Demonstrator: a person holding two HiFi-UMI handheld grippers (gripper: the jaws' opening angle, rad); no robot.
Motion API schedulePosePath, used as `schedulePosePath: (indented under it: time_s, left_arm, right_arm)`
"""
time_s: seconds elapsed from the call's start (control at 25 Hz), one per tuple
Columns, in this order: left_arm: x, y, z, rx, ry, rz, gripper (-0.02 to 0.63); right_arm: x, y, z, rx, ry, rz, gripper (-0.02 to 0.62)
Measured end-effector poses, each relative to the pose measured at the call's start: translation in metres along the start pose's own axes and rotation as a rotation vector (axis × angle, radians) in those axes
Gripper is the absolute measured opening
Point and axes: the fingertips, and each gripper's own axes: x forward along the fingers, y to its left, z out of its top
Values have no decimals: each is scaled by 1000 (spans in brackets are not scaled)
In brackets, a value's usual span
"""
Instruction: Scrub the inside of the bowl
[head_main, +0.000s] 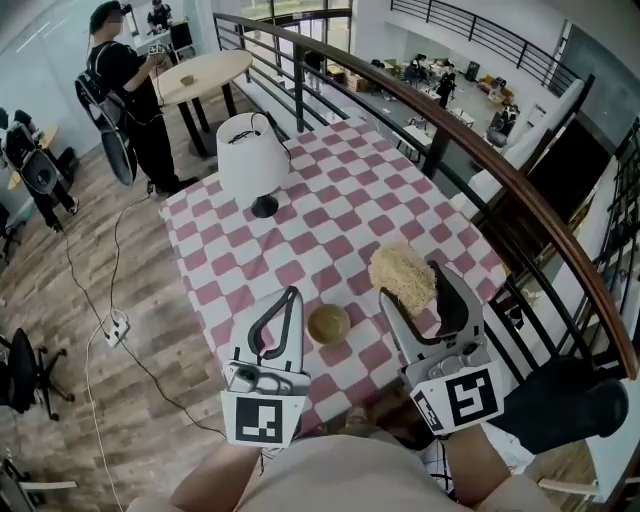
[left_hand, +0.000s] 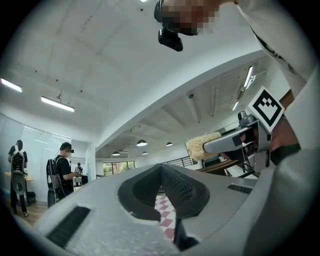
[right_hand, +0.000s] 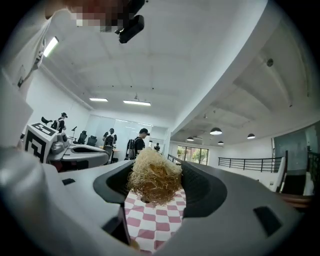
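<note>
bowl (head_main: 328, 323): small, tan, upright on the checked counter (head_main: 330, 190), lower centre of frame, close to the near edge. Too small to judge what's inside.

right hand-held gripper (head_main: 411, 284): clenched on the scrubber (head_main: 400, 272), a straw-coloured fibre pad. It sits just right of the bowl in frame, looks raised off the cloth, no contact.

left hand-held gripper (head_main: 292, 298): jaws together on nothing, just left of the bowl, not touching it.

Step, my read: approach only, scrubbing not begun, since nothing is in contact with the bowl. Next: left has to open and pin the rim, otherwise a light bowl will likely skate. Right tips nose-down and puts the scrubber inside.

Room: lamp (head_main: 250, 155) is well apart toward the upper left, and the cloth between is bare. railing (head_main: 500, 170) runs along the counter's right side, so there's little swing room there. The near edge is the risk, so work strokes toward the top of frame.
</note>
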Motion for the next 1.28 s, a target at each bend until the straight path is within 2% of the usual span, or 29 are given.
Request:
schedulePosePath:
  time_s: [0.36,0.48,0.8,1.04,1.28]
  left_arm:
    - [-26,-19,-32,-33,91,-31,15]
    - [-30,-25,-38,-46,102,-42,15]
    - [-29,-37,-41,-90,129,-85,15]
    - [-29,-35,-35,-101,126,-76,15]
    - [-33,-37,-34,-155,147,-79,15]
  right_arm:
    - [-26,24,-35,-63,49,20,273]
    - [-31,32,-45,-55,80,37,273]
    - [-32,42,-38,-39,47,73,273]
    - [-36,44,-40,-36,77,81,273]
    - [-42,49,-37,-35,89,93,273]
